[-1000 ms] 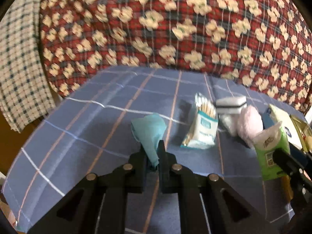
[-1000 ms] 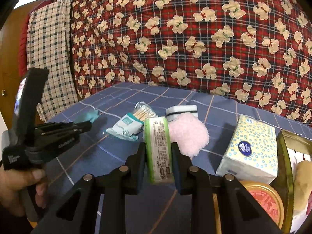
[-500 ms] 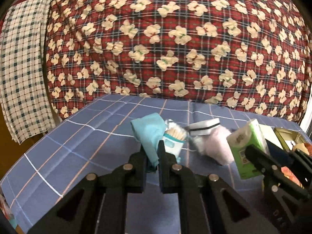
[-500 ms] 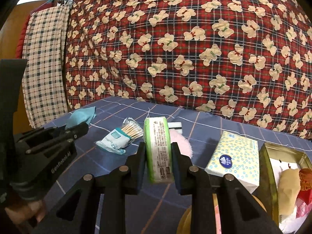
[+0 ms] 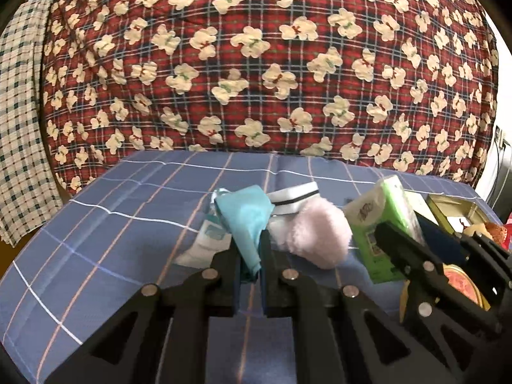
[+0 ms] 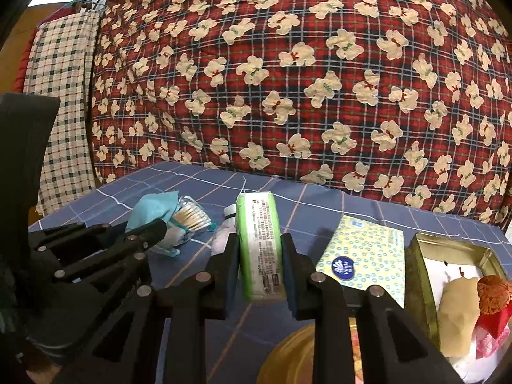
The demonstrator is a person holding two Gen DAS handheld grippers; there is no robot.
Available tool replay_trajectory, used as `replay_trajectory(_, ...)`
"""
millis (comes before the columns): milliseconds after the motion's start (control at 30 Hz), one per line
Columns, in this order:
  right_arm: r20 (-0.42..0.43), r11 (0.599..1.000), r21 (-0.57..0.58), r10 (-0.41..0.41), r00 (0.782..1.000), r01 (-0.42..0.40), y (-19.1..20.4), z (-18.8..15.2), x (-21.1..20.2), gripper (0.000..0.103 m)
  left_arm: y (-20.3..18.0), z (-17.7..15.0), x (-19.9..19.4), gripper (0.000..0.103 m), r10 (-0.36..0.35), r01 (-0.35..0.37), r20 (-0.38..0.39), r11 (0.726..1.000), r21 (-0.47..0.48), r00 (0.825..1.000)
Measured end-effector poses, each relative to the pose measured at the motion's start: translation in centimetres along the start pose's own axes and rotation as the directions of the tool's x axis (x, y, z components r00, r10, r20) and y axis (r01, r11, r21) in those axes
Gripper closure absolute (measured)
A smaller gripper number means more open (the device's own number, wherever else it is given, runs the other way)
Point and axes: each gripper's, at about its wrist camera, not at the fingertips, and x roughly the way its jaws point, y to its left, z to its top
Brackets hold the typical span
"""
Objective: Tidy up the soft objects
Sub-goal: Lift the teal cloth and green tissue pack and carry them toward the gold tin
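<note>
Right wrist view: our right tool (image 6: 260, 275) is clamped on a green tissue pack (image 6: 260, 246) held off the desk (image 6: 192, 179); our left tool (image 5: 249, 262) pinches a teal cloth (image 5: 248, 220). We judge both are mid-carry toward the open gold tin (image 6: 422, 275) at right, so release comes next. The pack's print is unreadable.

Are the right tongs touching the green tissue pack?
Touching. In the right wrist view, the right tongs are shut on the green tissue pack, both fingers pressed flat against its sides, with no gap.
</note>
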Motion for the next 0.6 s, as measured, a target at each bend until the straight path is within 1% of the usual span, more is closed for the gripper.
replay_trajectory(300, 0.014, 0.999, 0.031, -0.030, 0.999, 0.030, -1.4, -0.1, -0.3, 0.075, -1.7, 0.2, 0.8, 0.096, -0.038, 0.039, -0.028, 0.999, 0.029, 0.999)
replay_trajectory(400, 0.022, 0.998, 0.038, -0.041, 0.999, 0.041, -1.8, -0.1, -0.5, 0.075, -2.1, 0.2, 0.8, 0.096, -0.056, 0.057, -0.026, 0.998, 0.036, 0.998)
replay_trajectory(600, 0.031, 0.997, 0.056, -0.059, 0.998, 0.057, -2.6, -0.3, -1.0, 0.075, -3.1, 0.2, 0.8, 0.096, -0.064, 0.065, -0.022, 0.996, 0.060, 0.998)
